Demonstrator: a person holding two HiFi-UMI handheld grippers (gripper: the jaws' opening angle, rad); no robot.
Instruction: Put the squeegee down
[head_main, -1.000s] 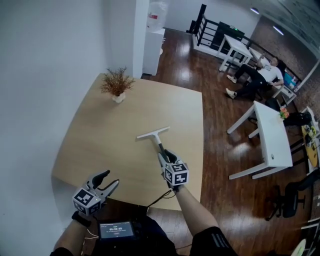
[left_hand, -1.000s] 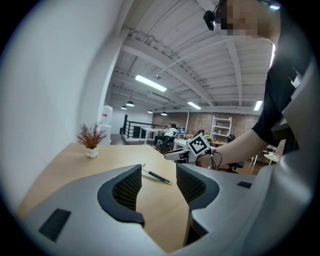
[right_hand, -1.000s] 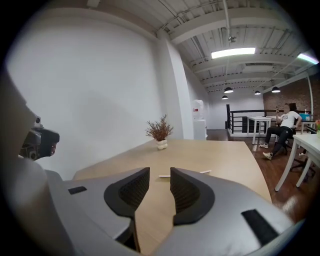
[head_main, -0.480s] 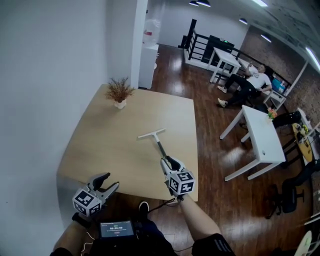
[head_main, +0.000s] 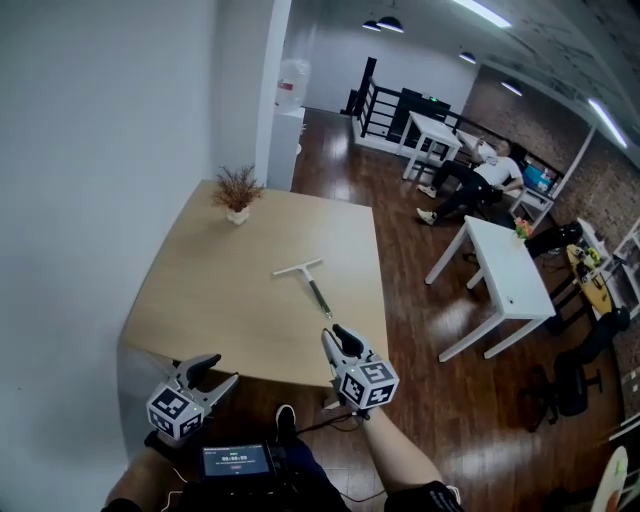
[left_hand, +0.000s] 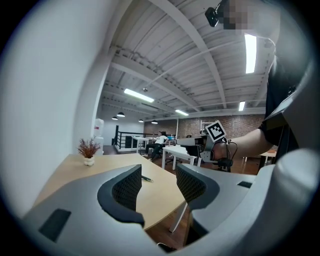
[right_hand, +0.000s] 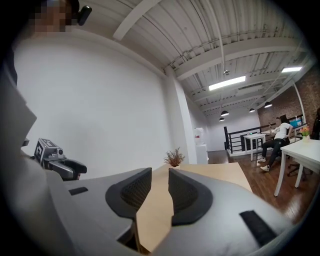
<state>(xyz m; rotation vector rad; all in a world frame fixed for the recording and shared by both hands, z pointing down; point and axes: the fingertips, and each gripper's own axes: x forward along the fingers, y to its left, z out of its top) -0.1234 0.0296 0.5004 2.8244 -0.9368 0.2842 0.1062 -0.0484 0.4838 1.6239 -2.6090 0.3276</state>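
The squeegee (head_main: 305, 275), a white blade on a thin dark handle, lies flat on the light wooden table (head_main: 220, 290), with nothing touching it. My right gripper (head_main: 336, 338) is open and empty, off the table's near edge, a short way behind the handle's end. My left gripper (head_main: 220, 368) is open and empty too, lower left, below the table's near edge. In the left gripper view the squeegee handle (left_hand: 146, 178) shows beyond the left gripper (left_hand: 157, 182), and the right gripper's marker cube (left_hand: 215, 131) is held up at the right. The right gripper (right_hand: 160, 187) looks along the tabletop.
A small potted dry plant (head_main: 237, 190) stands at the table's far left corner. A white wall runs along the left. White tables (head_main: 505, 270) stand on the dark wooden floor to the right, and a person (head_main: 480, 170) sits far back.
My right gripper has drawn back from the squeegee handle, past the table's near edge. The squeegee stays lying on the table. The view has pulled back, and the left gripper has hardly moved.
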